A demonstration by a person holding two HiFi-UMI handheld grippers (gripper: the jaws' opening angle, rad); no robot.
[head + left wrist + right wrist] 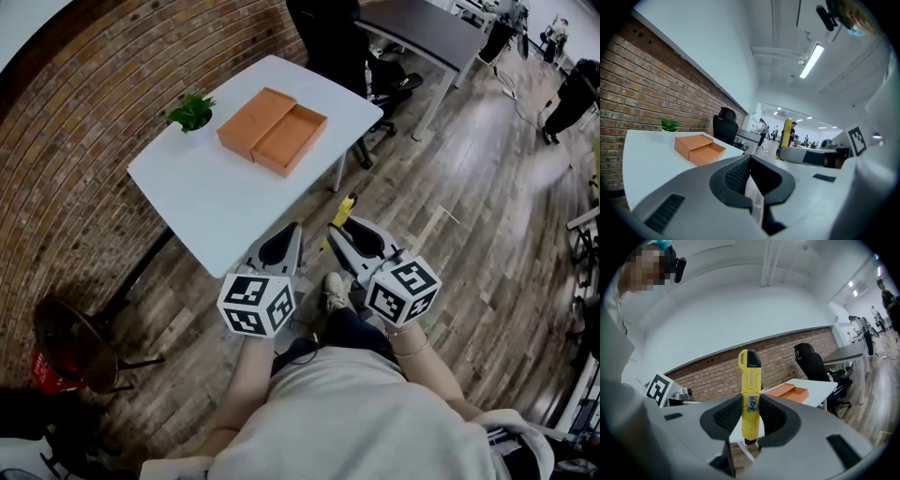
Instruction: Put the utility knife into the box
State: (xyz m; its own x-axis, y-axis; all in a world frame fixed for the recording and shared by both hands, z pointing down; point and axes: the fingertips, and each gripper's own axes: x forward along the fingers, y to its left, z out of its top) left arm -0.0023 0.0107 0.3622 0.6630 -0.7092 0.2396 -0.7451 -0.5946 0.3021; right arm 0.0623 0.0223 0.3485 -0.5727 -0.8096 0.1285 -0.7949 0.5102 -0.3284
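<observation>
The utility knife [750, 394] is grasped by the right tongs [750, 414], upright, with its lower half between the ribbed pads and its yellow upper end projecting past the tips. The left tongs [752, 180] are clenched with nothing between them. The box [272, 131], orange and apparently cardboard, with a shallow open tray beside its closed half, lies ahead of both tongs and well apart from them on the white surface [216, 197]. The knife body is smooth moulded plastic and is gripped low, so it may pivot or slip if tilted sharply. The box looks light and the surface smooth, so it may be pushed away if the knife strikes a tray wall.
</observation>
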